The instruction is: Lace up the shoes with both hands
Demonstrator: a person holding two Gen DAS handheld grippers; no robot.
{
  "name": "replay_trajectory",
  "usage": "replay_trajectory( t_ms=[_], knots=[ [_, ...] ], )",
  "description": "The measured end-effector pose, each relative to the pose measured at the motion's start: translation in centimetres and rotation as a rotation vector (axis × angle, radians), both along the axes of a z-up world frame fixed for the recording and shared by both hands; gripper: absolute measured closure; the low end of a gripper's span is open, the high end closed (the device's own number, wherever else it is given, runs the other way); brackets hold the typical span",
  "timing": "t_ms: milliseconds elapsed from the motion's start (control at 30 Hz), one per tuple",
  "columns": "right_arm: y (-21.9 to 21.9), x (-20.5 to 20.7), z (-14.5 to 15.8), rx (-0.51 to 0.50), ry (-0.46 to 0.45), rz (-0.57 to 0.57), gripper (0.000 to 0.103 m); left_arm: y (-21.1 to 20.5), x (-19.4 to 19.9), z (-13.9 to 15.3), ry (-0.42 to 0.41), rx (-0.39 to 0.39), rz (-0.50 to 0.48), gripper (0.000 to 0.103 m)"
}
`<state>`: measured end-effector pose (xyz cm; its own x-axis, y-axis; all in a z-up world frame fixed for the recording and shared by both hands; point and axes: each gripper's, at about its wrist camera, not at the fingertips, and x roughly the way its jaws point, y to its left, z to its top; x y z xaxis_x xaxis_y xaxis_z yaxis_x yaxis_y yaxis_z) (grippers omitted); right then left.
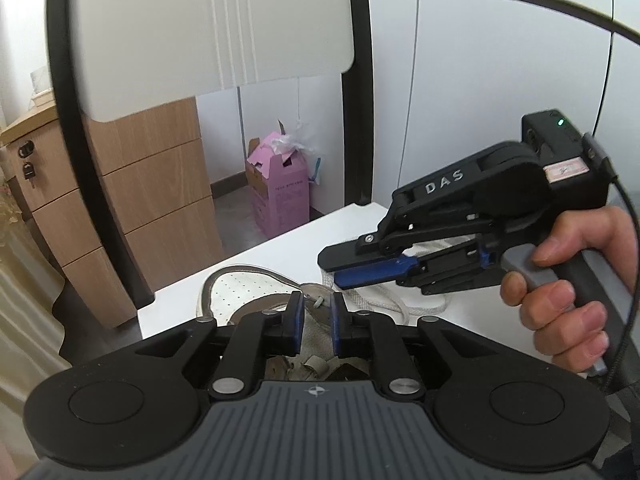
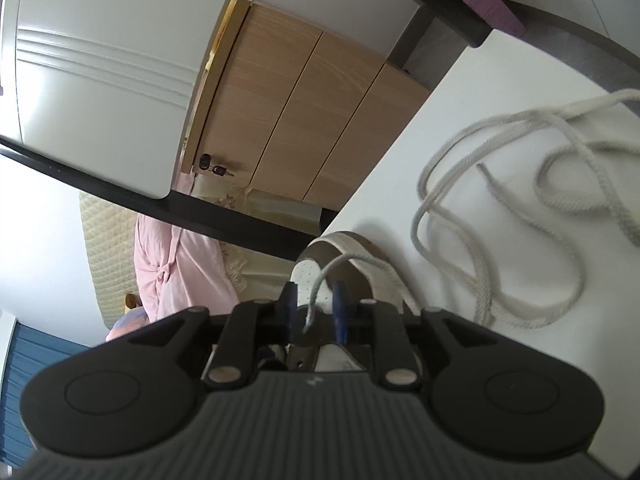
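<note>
Readable text: "DAS" in white letters on the black body of the right hand-held gripper (image 1: 362, 264), seen from the left wrist view at 3 o'clock. A small pinkish sticker sits behind it, print too small to read. The pink box (image 1: 280, 192) on the floor at 12 o'clock has printed lines, illegible. A faint cross mark sits on the grey housing at 6 o'clock in both views.

Left wrist view: left hand-held gripper (image 1: 317, 322) has its blue pads parted, nothing pinched. The shoe (image 1: 240, 292), white perforated with grey trim, lies on the white desk (image 1: 280, 248) directly under and ahead of the pads, toe at 11 o'clock. A short lace tip pokes up in the gap without touching either pad. The right hand-held gripper hovers at 2 o'clock of the shoe, jaws slightly apart; whether lace sits between them is hard to tell. A hand (image 1: 568, 280) grips its handle, cut off at the right edge.

Right wrist view: pads parted, a strand of the white lace (image 2: 500, 216) hangs loose between them, not squeezed. Shoe toe is at 12 o'clock of the pads; the rest of the shoe is hidden by the housing. Lace loops sprawl over the desk from 1 to 3 o'clock, blurred, cut off at the right edge. Wooden drawer cabinet (image 2: 312, 112) at 11 o'clock.
</note>
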<state>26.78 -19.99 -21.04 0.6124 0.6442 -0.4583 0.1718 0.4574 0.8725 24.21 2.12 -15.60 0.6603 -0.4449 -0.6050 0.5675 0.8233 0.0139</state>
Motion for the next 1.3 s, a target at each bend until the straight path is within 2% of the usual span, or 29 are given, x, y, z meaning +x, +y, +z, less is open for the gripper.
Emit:
replay_trajectory(
  t_ms=[67, 133, 167, 333, 467, 567, 633, 700, 867, 900, 933, 1133, 1233, 1300],
  knots=[
    [0.4, 0.1, 0.0, -0.011, -0.001, 0.015, 0.085, 0.5, -0.7, 0.4, -0.012, -0.009, 0.027, 0.087],
    [0.7, 0.3, -0.2, -0.021, 0.0, 0.026, 0.099, 0.8, -1.2, 0.7, -0.016, -0.01, 0.057, 0.087],
    [0.8, 0.3, -0.3, -0.026, 0.005, 0.027, 0.1, 0.9, -1.5, 0.7, -0.009, -0.003, 0.073, 0.087],
    [1.0, 0.1, -0.7, 0.014, 0.023, 0.018, 0.1, 0.4, -2.5, 0.8, -0.01, 0.03, 0.101, 0.087],
    [1.5, 0.0, -0.7, 0.048, 0.04, 0.034, 0.1, 0.0, -2.3, -0.1, 0.026, 0.048, 0.073, 0.087],
    [1.7, 0.0, -0.5, 0.032, 0.031, 0.055, 0.1, -0.3, -2.3, -0.4, 0.033, 0.053, 0.06, 0.087],
    [1.5, 0.1, -0.4, 0.026, 0.027, 0.052, 0.095, -0.2, -2.5, -0.3, 0.02, 0.05, 0.067, 0.087],
    [1.1, 0.0, -0.6, 0.029, 0.032, 0.033, 0.095, 0.0, -3.0, 0.1, -0.01, 0.045, 0.084, 0.087],
    [0.8, 0.0, -0.7, 0.038, 0.036, 0.012, 0.095, 1.4, -5.0, 1.6, -0.086, -0.009, 0.187, 0.087],
    [0.8, 0.0, -0.6, 0.041, 0.034, 0.013, 0.095, 1.5, -5.4, 1.5, -0.092, -0.005, 0.214, 0.084],
    [0.9, 0.0, -0.5, 0.036, 0.029, 0.018, 0.095, 1.5, -5.6, 1.4, -0.092, 0.003, 0.233, 0.077],
    [1.0, 0.1, -0.7, 0.036, 0.033, 0.03, 0.096, 1.4, -5.9, 1.2, -0.068, 0.009, 0.296, 0.067],
    [1.0, 0.1, -0.8, 0.027, 0.03, 0.03, 0.099, 1.4, -6.5, 1.3, -0.045, 0.007, 0.281, 0.044],
    [1.0, 0.1, -0.9, 0.032, 0.036, 0.027, 0.099, 1.2, -6.7, 1.0, -0.043, 0.031, 0.285, 0.044]
  ],
)
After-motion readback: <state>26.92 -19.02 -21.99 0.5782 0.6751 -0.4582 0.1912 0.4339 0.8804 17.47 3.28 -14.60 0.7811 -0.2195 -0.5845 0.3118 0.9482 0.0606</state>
